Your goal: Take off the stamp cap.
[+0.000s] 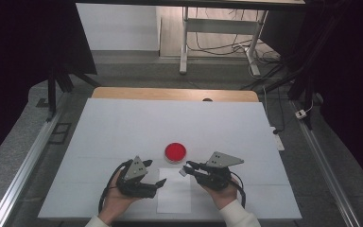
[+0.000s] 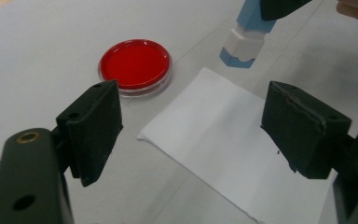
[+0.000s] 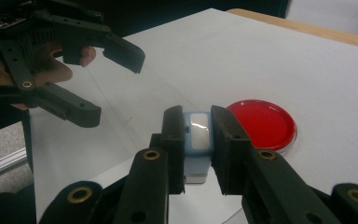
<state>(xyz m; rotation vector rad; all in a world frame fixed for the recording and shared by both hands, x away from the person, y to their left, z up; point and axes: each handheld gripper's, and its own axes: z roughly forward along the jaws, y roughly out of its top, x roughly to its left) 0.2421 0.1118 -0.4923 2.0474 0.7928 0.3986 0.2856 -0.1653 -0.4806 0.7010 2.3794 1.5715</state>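
Two grippers flank your white paper sheet [image 1: 174, 191].
Left gripper [image 2: 191, 128] gapes empty above it; right gripper [image 3: 197, 140] clamps a small blue-and-white block [image 3: 198, 133] near the round red-filled clear dish [image 1: 175, 152].

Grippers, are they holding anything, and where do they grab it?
The right gripper holds a small blue-and-white block, clamped on its two sides with the white end sticking out. The left gripper is open and holds nothing.
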